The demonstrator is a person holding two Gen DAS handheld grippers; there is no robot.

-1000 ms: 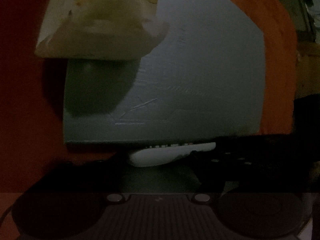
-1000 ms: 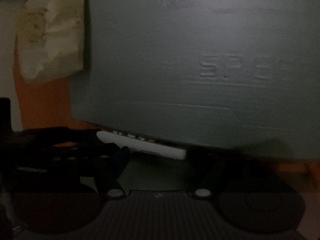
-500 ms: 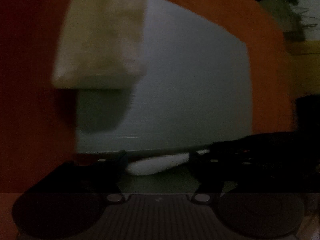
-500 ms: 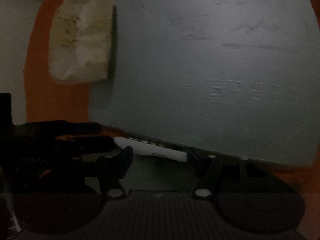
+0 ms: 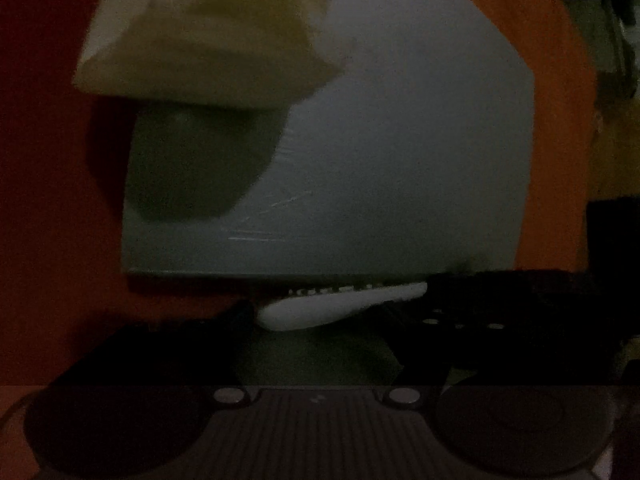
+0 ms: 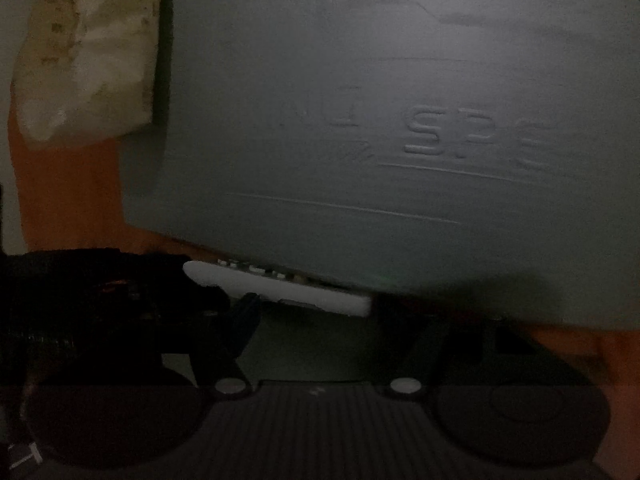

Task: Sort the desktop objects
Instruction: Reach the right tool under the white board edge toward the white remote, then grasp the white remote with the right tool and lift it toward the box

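Note:
A white remote control [image 5: 344, 304] lies in front of a large grey-blue board [image 5: 400, 160], and both grippers hold it, one at each end. My left gripper [image 5: 320, 320] is shut on its rounded end. In the right wrist view the remote [image 6: 280, 286] runs across the fingers and my right gripper [image 6: 316, 312] is shut on its squared end. The other gripper shows as a dark mass at the right of the left view [image 5: 500, 312] and at the left of the right view [image 6: 100, 292]. The scene is very dim.
The board [image 6: 400, 120] has embossed letters and lies on an orange surface [image 5: 52, 200]. A pale tissue pack [image 5: 208, 40] rests at the board's far left corner; it also shows in the right wrist view [image 6: 88, 48].
Both grippers pulled back from the board half a second ago, then came close to it again. The remote stays held at both ends.

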